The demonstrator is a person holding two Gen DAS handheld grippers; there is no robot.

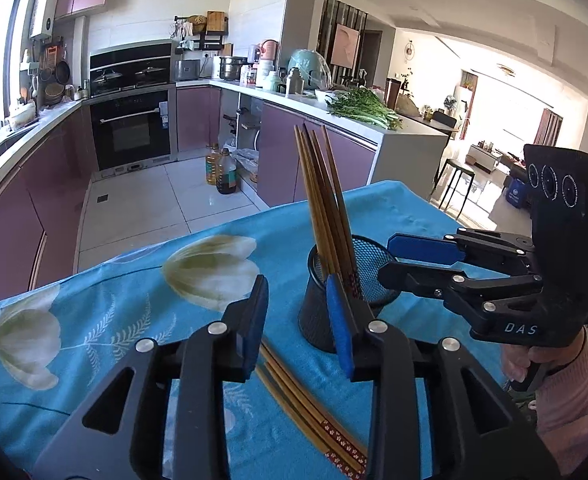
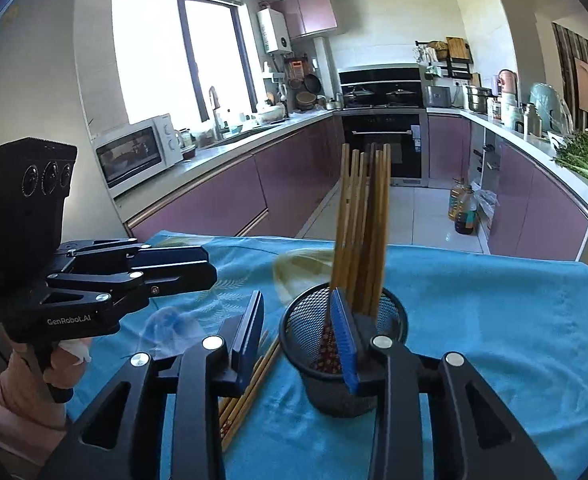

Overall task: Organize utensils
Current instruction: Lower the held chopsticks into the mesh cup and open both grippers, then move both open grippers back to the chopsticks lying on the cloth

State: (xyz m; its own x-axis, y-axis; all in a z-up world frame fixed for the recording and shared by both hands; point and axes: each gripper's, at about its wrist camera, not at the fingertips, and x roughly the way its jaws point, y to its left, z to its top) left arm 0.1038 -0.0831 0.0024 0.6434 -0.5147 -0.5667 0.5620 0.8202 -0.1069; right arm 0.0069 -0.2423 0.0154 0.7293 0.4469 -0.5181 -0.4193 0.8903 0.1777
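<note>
Mesh cup (image 1: 344, 292) stands upright on the blue flowered cloth (image 1: 114, 312), near the table's middle, with a bundle of chopsticks (image 1: 326, 200) standing in it, tips fanned out and leaning against the rim; that's the sorted lot. More loose chopsticks (image 1: 310, 412) lie flat on the cloth just left of the cup, close to the near edge, side by side with patterned ends toward the camera; these are the ones left to move, I'd say. Left gripper (image 1: 298, 328) hangs low over the cloth, angled down, jaws partly apart with nothing between the pads; the loose chopsticks run under the gap, so it looks lined up to pick from that pile, though I can't tell if the pads touch them. Right gripper (image 2: 298, 332) is also partly apart and empty; its right finger (image 2: 344, 340) sits at the cup's near rim, in front of the standing sticks, probably because it is placed to drop or steady them there. In the left view the right gripper (image 1: 390, 258) reaches in from the right, tips at the cup's rim, held by a hand (image 1: 534, 356) in a pink sleeve. Both tools crowd the cup, so a knock could tip it.
</note>
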